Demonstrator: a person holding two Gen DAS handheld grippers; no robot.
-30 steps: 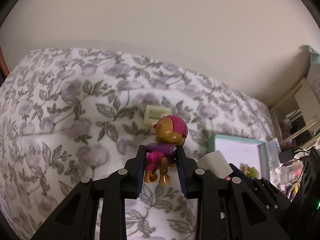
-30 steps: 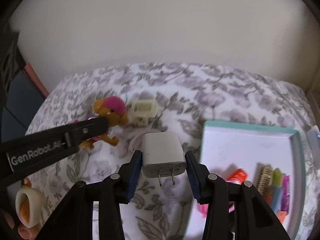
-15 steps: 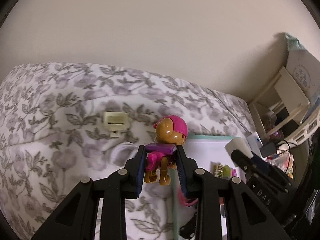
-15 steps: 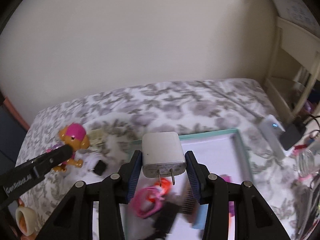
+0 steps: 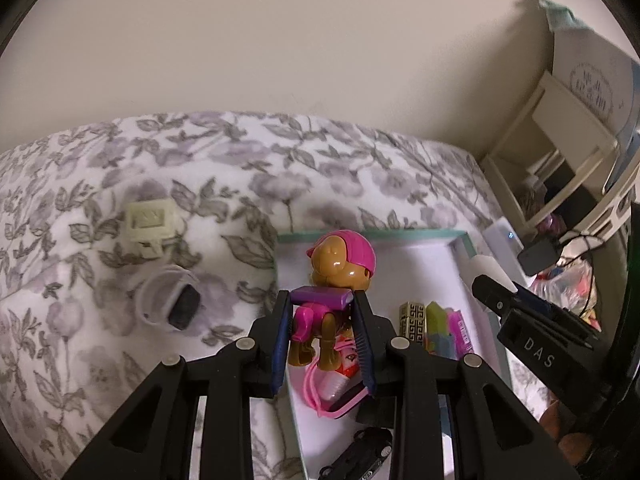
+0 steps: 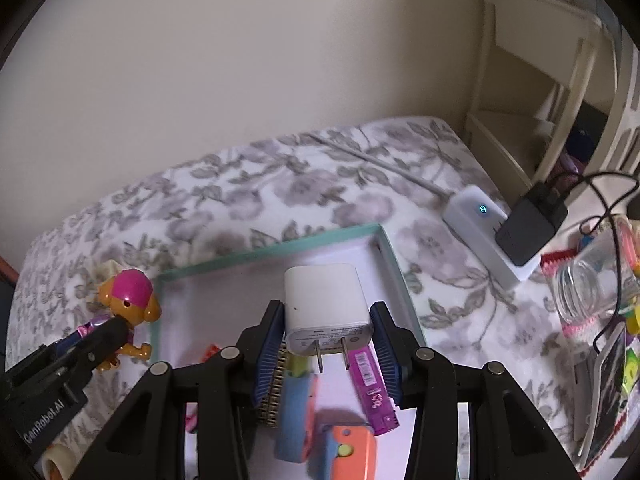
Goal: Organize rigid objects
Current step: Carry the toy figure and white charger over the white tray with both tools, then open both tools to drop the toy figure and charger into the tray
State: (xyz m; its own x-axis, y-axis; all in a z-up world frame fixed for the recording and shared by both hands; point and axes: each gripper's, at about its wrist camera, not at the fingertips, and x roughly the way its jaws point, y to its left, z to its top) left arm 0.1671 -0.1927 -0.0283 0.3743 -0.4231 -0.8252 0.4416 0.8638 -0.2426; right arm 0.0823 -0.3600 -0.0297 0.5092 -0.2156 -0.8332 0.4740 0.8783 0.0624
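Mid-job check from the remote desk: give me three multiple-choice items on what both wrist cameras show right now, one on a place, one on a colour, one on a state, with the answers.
1. Where does the cream block lie?
A. on the flowered bedspread, outside the tray
B. inside the tray
C. between the right gripper's fingers

2. What colour is the toy dog's cap?
A. green
B. pink
C. black

3. What is the state of the right gripper?
A. open and empty
B. shut on a toy car
C. shut on the white charger

Answers:
1. A: the block rests on the bedspread, left of the tray with its teal rim.
2. B: the toy dog in the left gripper wears a bright pink cap.
3. C: both blue pads press the sides of the white charger, prongs pointing back at the camera.
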